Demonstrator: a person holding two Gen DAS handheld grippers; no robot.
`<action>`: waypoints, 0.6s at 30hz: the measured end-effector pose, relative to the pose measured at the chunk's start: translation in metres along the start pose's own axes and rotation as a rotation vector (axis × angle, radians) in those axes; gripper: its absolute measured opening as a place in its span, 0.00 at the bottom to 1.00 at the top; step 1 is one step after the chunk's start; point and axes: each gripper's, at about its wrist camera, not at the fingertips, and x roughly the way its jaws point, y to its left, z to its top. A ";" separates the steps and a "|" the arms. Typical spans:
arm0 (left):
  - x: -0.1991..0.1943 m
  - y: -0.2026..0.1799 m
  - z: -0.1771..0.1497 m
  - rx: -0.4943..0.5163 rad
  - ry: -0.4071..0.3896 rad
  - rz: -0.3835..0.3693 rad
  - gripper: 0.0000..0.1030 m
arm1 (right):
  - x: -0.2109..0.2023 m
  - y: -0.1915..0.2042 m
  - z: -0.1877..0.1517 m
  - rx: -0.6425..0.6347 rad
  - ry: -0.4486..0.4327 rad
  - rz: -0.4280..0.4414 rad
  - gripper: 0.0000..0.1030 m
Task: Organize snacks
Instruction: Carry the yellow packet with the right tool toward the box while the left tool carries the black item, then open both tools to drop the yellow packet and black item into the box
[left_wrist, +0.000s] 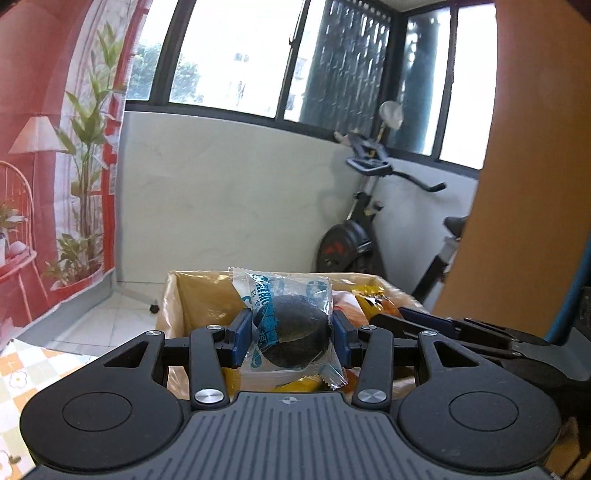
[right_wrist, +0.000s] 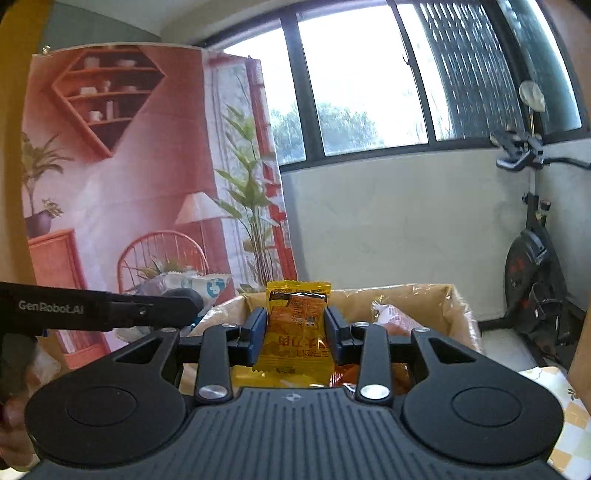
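Yellow snack packet (right_wrist: 297, 325) between right hand-held gripper (right_wrist: 295, 332) pads

Exercise bike (left_wrist: 354, 236) against white wall; printed backdrop (right_wrist: 122, 166) left; barred window (right_wrist: 369, 81) behind.

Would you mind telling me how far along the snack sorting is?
Done: nothing visibly sorted. In hand: left gripper clamps a clear-wrapped dark cake; right gripper clamps a yellow packet, both above the lined box. Left: more snacks lie inside.

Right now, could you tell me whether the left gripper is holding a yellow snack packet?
No, the left gripper is clamped on a clear packet with a dark round cake inside.
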 end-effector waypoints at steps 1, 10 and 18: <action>0.007 0.001 0.000 0.002 0.010 0.011 0.46 | 0.007 -0.002 0.000 0.008 0.012 -0.001 0.36; 0.021 0.017 -0.007 -0.005 0.068 0.030 0.50 | 0.041 -0.012 -0.008 0.029 0.099 -0.014 0.37; 0.002 0.032 -0.004 -0.026 0.065 0.046 0.62 | 0.033 -0.009 -0.010 0.030 0.090 -0.045 0.49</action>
